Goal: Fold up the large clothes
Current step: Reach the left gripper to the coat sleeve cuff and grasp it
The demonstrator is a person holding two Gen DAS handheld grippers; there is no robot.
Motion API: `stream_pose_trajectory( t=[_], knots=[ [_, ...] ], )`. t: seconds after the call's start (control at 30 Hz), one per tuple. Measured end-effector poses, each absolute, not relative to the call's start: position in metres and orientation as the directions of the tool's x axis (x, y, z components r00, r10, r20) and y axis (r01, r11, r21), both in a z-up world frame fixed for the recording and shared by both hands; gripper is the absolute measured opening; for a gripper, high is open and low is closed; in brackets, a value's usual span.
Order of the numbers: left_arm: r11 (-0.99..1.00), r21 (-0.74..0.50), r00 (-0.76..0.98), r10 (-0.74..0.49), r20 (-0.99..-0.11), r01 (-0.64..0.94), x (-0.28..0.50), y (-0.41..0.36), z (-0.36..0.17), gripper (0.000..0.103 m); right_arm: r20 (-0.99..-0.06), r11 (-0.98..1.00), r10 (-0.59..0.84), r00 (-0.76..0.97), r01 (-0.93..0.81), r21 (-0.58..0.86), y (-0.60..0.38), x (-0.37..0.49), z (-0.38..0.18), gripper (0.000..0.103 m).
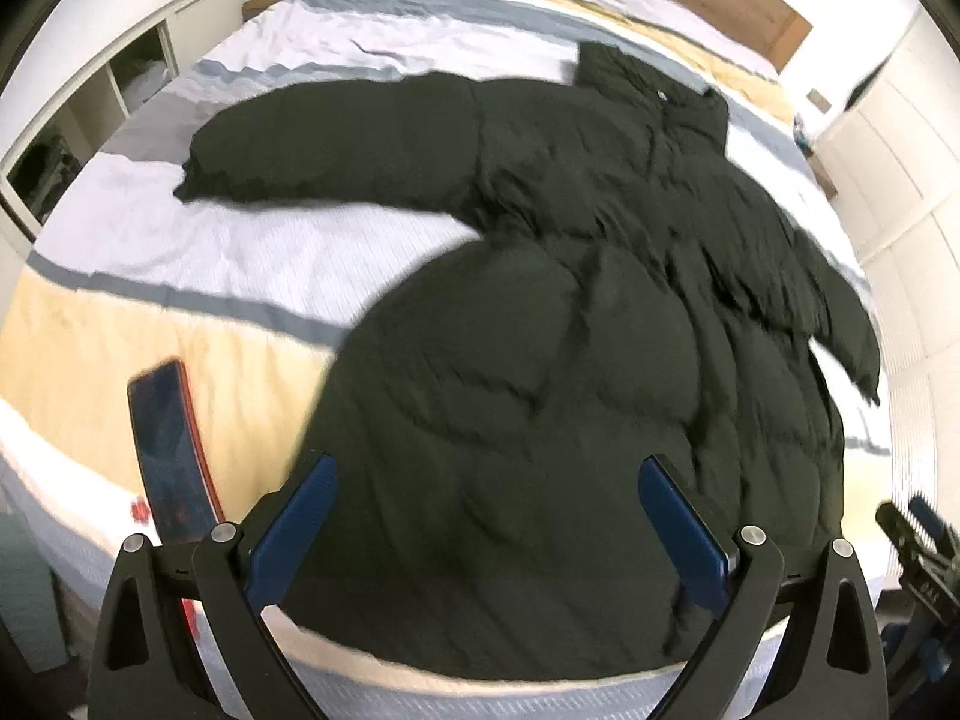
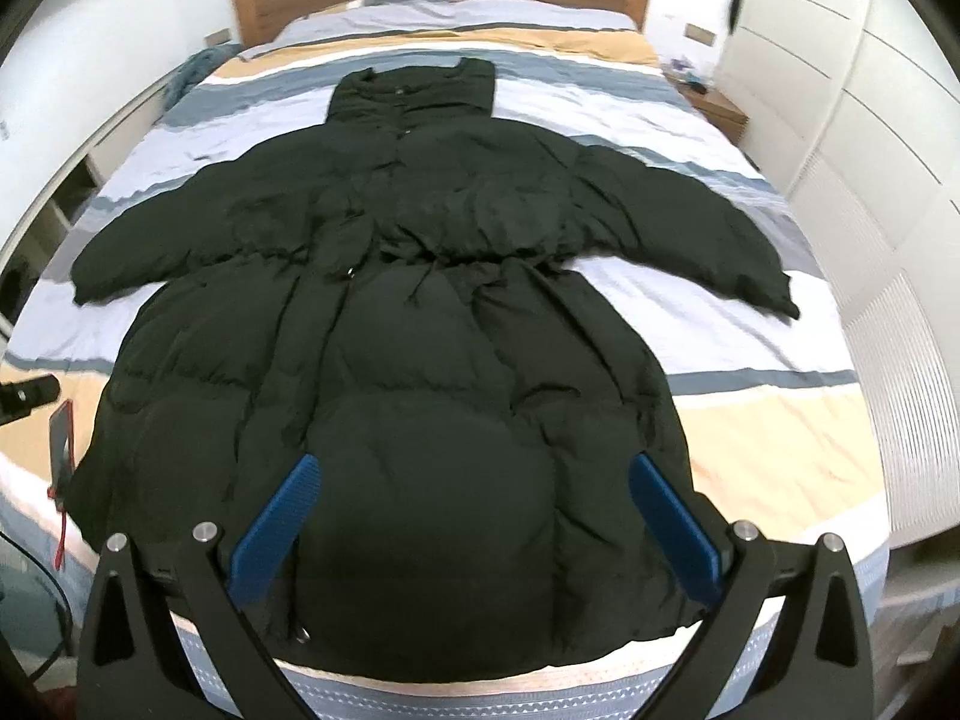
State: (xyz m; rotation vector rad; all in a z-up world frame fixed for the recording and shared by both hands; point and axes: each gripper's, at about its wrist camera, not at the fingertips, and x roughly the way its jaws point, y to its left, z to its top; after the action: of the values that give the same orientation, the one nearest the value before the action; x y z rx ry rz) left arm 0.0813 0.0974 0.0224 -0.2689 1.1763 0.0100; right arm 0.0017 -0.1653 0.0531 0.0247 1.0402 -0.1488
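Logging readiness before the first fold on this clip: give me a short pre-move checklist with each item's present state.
1. Coat spread flat on the bed, both sleeves out: ok.
2. Left claw open, holding nothing: ok.
3. Right claw open, holding nothing: ok.
4. Hem reaches the bed's near edge, within both claws' approach: ok.
5. Phone lying beside the coat's hem on the left, could obstruct a fold: not ok.
6. Front closure fully fastened: cannot tell.
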Motion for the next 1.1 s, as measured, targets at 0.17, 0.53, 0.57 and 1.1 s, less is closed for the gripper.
stream_pose_trajectory(
  t=[0.17, 0.53, 0.57, 1.1],
  knots=[
    [0.934, -0.284, 0.414, -0.176, -0.893, -0.215, 0.123, 0.161, 0.012, 0.1, -0.858, 0.978, -0.157, 0.49, 0.197, -0.066, -0.151, 0.015, 0.058, 0.103],
    [0.666, -0.522, 0.517, -0.232, -0.824, -0.533, 0.221, 0.328, -0.066, 0.102, -0.859, 0.949, -0.249, 0.448, 0.292, -0.122, -0.128, 0.04, 0.065, 0.103],
    [0.628, -0.534, 0.524, -0.226, -0.821, -0.566, 0.228, 0.345, -0.078, 0.102, -0.86, 0.946, -0.255, 0.443, 0.3, -0.126, -0.127, 0.04, 0.065, 0.103],
    [0.284, -0.697, 0.636, -0.286, -0.717, -0.658, 0.265, 0.42, -0.141, 0.029, -0.843, 0.888, -0.385, 0.376, 0.398, -0.229, -0.144, 0.019, 0.082, 0.103]
  ],
)
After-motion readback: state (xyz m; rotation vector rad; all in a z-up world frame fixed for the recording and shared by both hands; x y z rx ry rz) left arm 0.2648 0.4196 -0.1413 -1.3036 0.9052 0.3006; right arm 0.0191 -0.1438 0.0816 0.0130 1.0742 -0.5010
